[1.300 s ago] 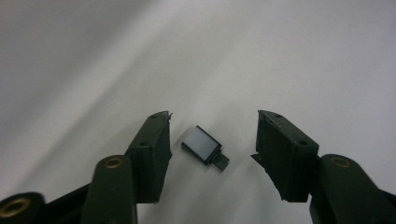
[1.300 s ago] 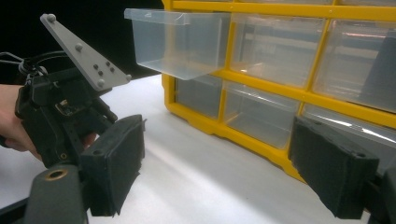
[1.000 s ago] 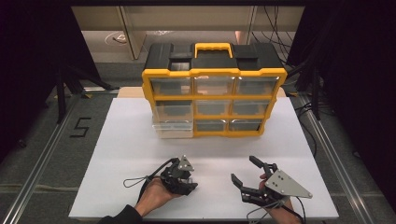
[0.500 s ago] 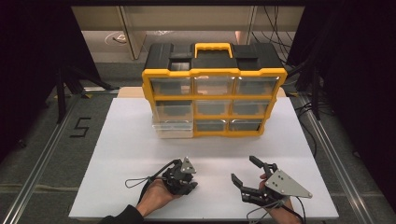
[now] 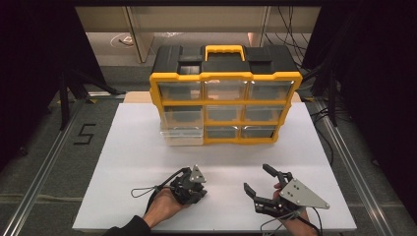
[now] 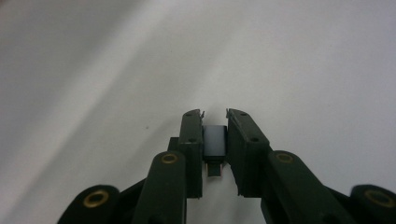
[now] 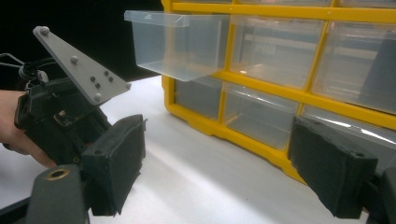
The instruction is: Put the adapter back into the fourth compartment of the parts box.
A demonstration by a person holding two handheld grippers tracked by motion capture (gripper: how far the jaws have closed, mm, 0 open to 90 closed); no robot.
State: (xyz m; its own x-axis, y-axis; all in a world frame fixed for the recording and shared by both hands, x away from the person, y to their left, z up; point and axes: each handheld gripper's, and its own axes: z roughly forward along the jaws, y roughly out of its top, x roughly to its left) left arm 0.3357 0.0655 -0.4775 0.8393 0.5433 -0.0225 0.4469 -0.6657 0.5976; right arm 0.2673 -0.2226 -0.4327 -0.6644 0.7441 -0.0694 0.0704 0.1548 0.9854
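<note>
A yellow and black drawer cabinet (image 5: 223, 78) stands at the back of the white table (image 5: 128, 147). One clear drawer (image 5: 182, 133) in its left column is pulled out; it is the drawer (image 7: 177, 42) that juts forward in the right gripper view. My left gripper (image 5: 193, 192), near the front edge, is shut on a small pale block (image 6: 215, 140) with a metal tab under it, just above the table top. To its right, my right gripper (image 5: 257, 180) is open with nothing between its pads (image 7: 116, 163), facing the cabinet.
The other clear drawers (image 5: 225, 91) are pushed in. A yellow carry handle (image 5: 224, 50) tops the cabinet. Bare white table lies between the grippers and the cabinet. Dark floor and metal rails (image 5: 44, 162) flank the table.
The left gripper has shifted very slightly to the right. The right gripper and the cabinet are where they were.
</note>
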